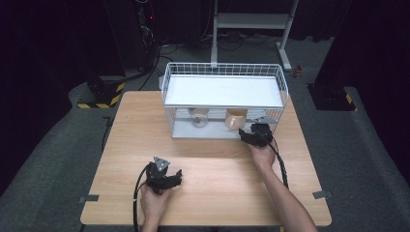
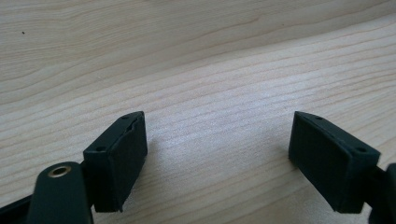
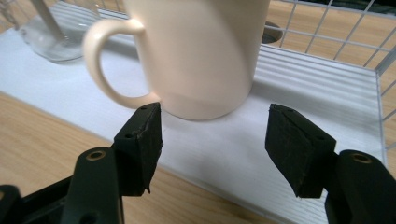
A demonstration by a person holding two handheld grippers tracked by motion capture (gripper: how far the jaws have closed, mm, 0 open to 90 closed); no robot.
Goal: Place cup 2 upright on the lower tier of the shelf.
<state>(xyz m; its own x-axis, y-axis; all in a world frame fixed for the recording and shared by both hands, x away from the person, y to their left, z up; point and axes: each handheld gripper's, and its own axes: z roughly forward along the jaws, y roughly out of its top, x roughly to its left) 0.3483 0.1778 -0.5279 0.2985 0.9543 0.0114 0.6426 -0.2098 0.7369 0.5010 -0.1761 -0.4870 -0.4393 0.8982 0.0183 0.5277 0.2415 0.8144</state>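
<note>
A cream mug (image 3: 196, 51) stands upright on the white lower shelf (image 3: 261, 154) of a white wire rack (image 1: 225, 72), handle to the left in the right gripper view. In the high view the cream mug (image 1: 235, 118) sits under the rack's upper shelf. My right gripper (image 3: 212, 126) is open just in front of the mug's base, jaws apart on either side, not touching it. From above, the right gripper (image 1: 247, 136) is at the rack's front right. My left gripper (image 2: 217, 144) is open over bare wood, and the left gripper (image 1: 178, 175) rests low near the table's front.
A clear glass (image 3: 49, 28) stands on the same shelf left of the mug; the glass (image 1: 198, 117) shows beside it from above. The wooden table (image 1: 135, 130) has free room left and front. Wire mesh walls (image 3: 327, 28) close the rack's back and right side.
</note>
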